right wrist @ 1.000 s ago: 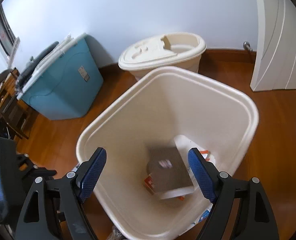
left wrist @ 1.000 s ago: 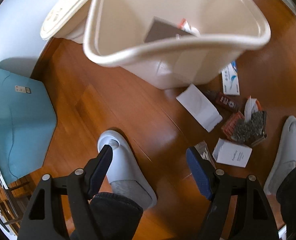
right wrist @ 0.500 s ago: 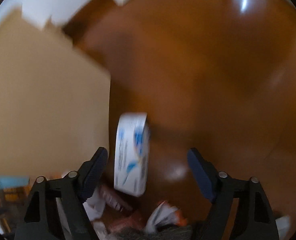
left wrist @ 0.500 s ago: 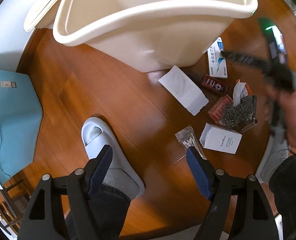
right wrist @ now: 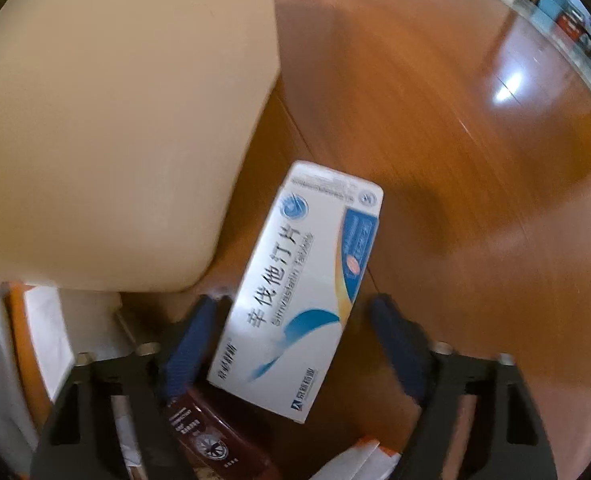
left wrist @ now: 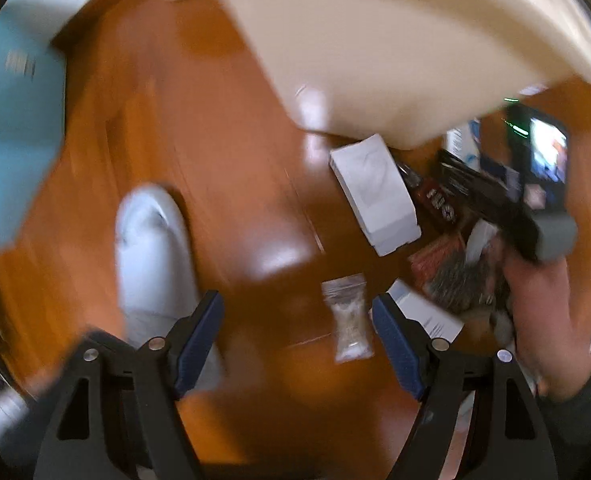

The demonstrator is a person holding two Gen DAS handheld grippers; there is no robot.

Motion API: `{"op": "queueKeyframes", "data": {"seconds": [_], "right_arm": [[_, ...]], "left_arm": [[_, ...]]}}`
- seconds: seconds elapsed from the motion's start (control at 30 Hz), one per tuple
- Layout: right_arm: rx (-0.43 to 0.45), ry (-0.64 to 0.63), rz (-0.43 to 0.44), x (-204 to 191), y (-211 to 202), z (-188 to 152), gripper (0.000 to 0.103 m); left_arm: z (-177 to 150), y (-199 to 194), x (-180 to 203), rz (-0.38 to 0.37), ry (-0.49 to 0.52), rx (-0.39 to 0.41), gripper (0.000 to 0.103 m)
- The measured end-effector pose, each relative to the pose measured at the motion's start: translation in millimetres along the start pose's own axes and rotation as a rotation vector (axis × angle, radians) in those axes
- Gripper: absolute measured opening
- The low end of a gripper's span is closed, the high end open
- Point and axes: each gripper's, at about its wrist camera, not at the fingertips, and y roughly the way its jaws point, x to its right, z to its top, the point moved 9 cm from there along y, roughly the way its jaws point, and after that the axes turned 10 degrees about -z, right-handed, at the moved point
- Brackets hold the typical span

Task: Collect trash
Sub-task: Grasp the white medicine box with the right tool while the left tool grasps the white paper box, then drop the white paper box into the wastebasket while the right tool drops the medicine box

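Observation:
A cream trash bin (left wrist: 375, 52) stands on the wood floor; its side also fills the left of the right wrist view (right wrist: 115, 120). My right gripper (right wrist: 291, 320) is open, low over the floor, its jaws on either side of a white and blue medicine box (right wrist: 295, 292) lying beside the bin. A brown bottle (right wrist: 211, 436) lies just below that box. My left gripper (left wrist: 297, 320) is open and empty above the floor, over a small clear bag (left wrist: 347, 316). A white box (left wrist: 375, 196) and more litter (left wrist: 447, 272) lie to the right.
A grey slipper (left wrist: 151, 256) is on the floor at the left, by a blue bin (left wrist: 11, 152). The hand holding the right gripper (left wrist: 535, 208) reaches over the litter. A second white box (left wrist: 427, 312) lies by my left gripper's right finger.
My right gripper has swung from above the bin down to the floor and now straddles the medicine box. My left gripper has dropped lower and moved right toward the clear bag.

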Motion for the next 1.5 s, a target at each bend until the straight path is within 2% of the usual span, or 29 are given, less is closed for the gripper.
{"op": "queueKeyframes", "data": {"seconds": [0.07, 0.13, 0.23, 0.37, 0.43, 0.5, 0.63, 0.7, 0.9, 0.97, 1.0, 1.07, 1.1, 1.13, 1.23, 1.33, 1.4, 1.5], "right_arm": [[-0.009, 0.009, 0.016, 11.1, -1.2, -3.1, 0.055], [-0.005, 0.085, 0.058, 32.6, -5.9, -3.5, 0.055], [0.039, 0.15, 0.09, 63.5, -20.8, -3.4, 0.055], [0.031, 0.228, 0.118, 91.6, -25.7, -10.0, 0.055], [0.022, 0.247, 0.125, 103.2, -22.4, -14.3, 0.056], [0.007, 0.266, 0.133, 111.3, -20.6, -21.2, 0.056], [0.002, 0.303, 0.138, 123.8, -23.4, -25.4, 0.056], [0.01, 0.312, 0.139, 118.7, -26.2, -27.0, 0.056], [-0.007, 0.333, 0.152, 119.6, -15.9, -30.6, 0.056], [-0.007, 0.333, 0.152, 119.0, -13.0, -19.4, 0.056], [-0.009, 0.333, 0.152, 119.9, -12.8, -19.6, 0.056], [-0.014, 0.338, 0.151, 122.2, -15.7, -18.6, 0.056], [-0.017, 0.342, 0.153, 123.1, -15.2, -19.1, 0.056], [-0.02, 0.346, 0.155, 124.2, -14.8, -19.1, 0.056], [-0.017, 0.349, 0.158, 125.5, -17.9, -16.9, 0.056], [-0.008, 0.352, 0.161, 124.7, -17.7, -12.4, 0.056], [-0.003, 0.363, 0.166, 128.8, -20.2, -13.7, 0.056], [0.006, 0.377, 0.172, 132.6, -24.2, -12.8, 0.056]], "left_arm": [[-4.7, 22.8, 2.2, -0.013, -0.079, 0.008, 0.076], [0.1, 35.8, 9.2, -0.024, -0.105, 0.041, 0.076], [18.5, 54.8, 19.9, -0.059, -0.164, 0.097, 0.076], [45.6, 78.4, 24.1, -0.084, -0.267, 0.138, 0.077], [55.2, 84.3, 30.4, -0.117, -0.292, 0.151, 0.083], [61.0, 91.1, 35.4, -0.14, -0.311, 0.156, 0.086], [61.9, 104.0, 32.5, -0.132, -0.353, 0.153, 0.086], [61.1, 110.3, 33.4, -0.152, -0.37, 0.148, 0.086], [68.3, 136.0, 23.3, -0.128, -0.404, 0.128, 0.086], [69.6, 145.0, 21.8, -0.128, -0.412, 0.104, 0.087], [70.5, 146.8, 20.6, -0.122, -0.409, 0.098, 0.084], [75.0, 150.2, 22.4, -0.103, -0.396, 0.09, 0.059], [74.4, 151.3, 22.6, -0.095, -0.385, 0.075, 0.052], [72.6, 152.6, 24.7, -0.107, -0.377, 0.072, 0.052], [65.3, 143.2, 29.6, -0.16, -0.344, 0.068, 0.052], [45.6, 109.6, 30.4, -0.181, -0.315, 0.094, 0.052], [30.5, 71.6, 28.2, -0.175, -0.292, 0.137, 0.052], [20.6, -5.2, 33.0, -0.127, -0.203, 0.269, 0.052]]}}
